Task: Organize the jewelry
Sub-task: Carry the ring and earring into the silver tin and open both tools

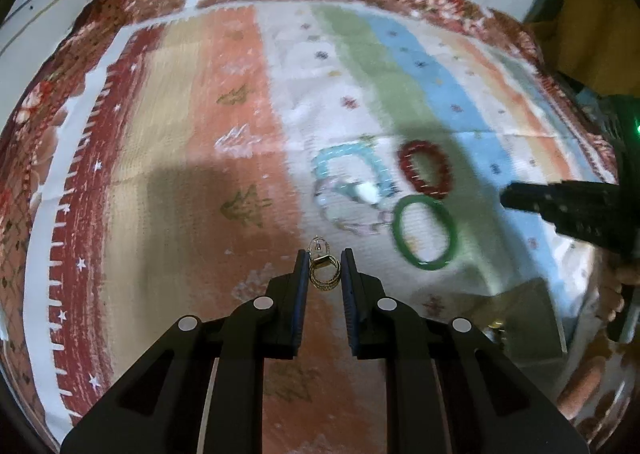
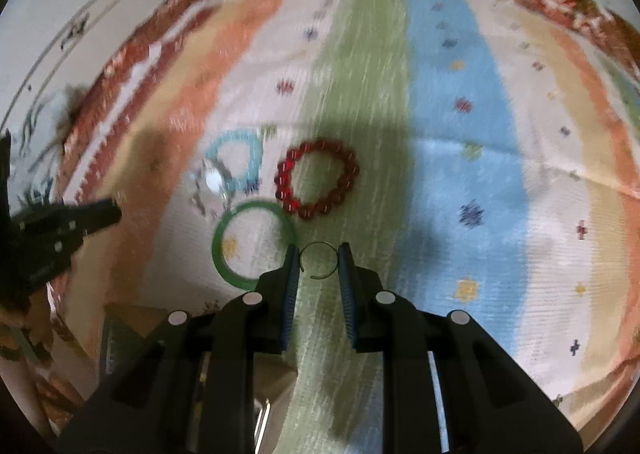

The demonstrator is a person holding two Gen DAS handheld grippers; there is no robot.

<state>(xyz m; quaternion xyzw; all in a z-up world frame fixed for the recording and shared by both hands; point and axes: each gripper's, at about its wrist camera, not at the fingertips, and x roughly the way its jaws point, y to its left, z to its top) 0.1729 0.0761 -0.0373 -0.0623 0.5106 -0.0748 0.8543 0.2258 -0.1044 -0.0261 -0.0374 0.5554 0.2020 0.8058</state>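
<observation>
A small bunch of gold rings was pinched by the left gripper. A thin round wire hoop was pinched by the right gripper, above the striped cloth. Either could be dropped if the squeeze were loosened.

The left gripper points toward 12 o'clock in its own wrist view, its two fingers set narrowly apart and closed on a small cluster of gold rings. In the same view the right gripper's fingers enter from 3 o'clock, pointing toward 9 o'clock.

The right gripper also points toward 12 o'clock, its fingers pinching a thin wire hoop between the tips. There the left gripper shows at 9 o'clock.
</observation>
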